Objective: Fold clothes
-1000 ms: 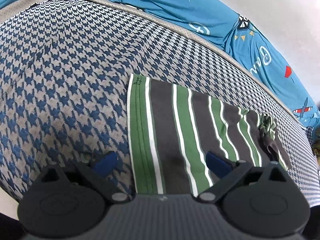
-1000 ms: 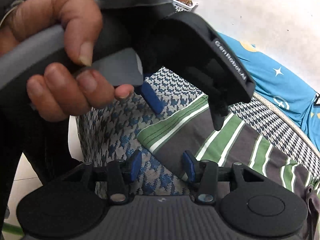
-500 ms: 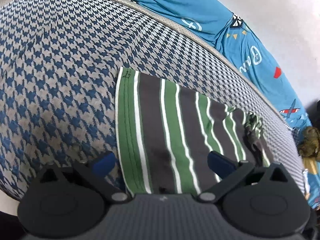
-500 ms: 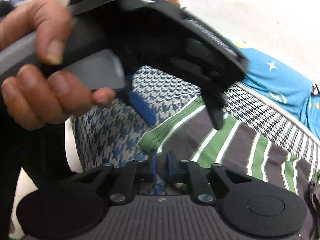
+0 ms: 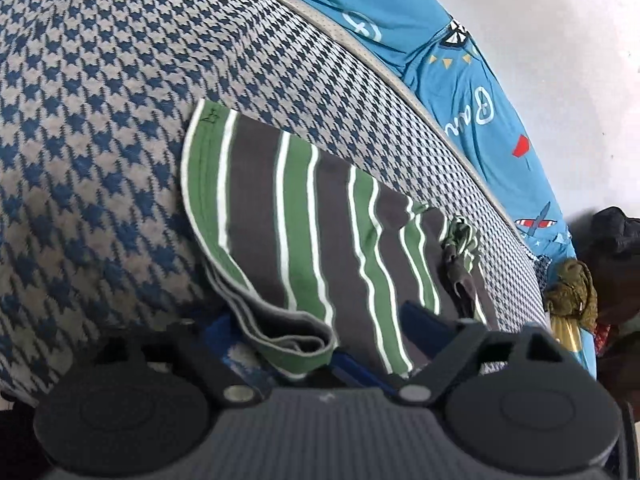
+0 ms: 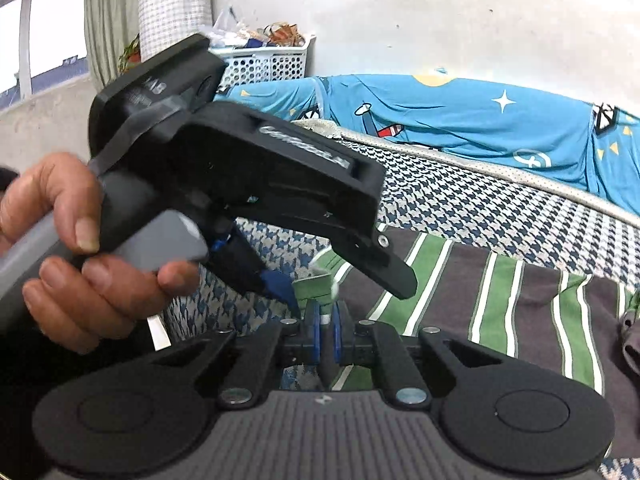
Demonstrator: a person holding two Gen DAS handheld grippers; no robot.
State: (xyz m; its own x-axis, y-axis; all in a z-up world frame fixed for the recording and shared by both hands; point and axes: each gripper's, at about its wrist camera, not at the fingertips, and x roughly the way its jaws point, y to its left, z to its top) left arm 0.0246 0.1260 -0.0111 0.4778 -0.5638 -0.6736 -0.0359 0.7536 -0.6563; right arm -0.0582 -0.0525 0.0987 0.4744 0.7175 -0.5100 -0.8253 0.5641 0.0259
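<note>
A green, grey and white striped garment (image 5: 300, 208) (image 6: 520, 300) lies flat on the blue houndstooth bed cover (image 5: 100, 120). Its near hem corner is lifted and curled over. My right gripper (image 6: 326, 328) is shut on that corner, the cloth pinched between its blue pads. My left gripper (image 5: 316, 320) (image 6: 340, 284), held by a hand (image 6: 72, 248), hovers over the same corner. Its jaws are closing, with the raised hem between them and the pads not pressing on it.
A bright blue printed sheet (image 5: 440, 60) (image 6: 460, 120) runs along the far edge of the bed against a white wall. A white plastic basket (image 6: 264, 64) stands at the back left by a window. An olive cloth bundle (image 5: 572, 288) sits past the bed's right end.
My right gripper has shut on the garment's near corner and raised it a little, so the hem now curls up. My left gripper's jaws have narrowed around that corner.
</note>
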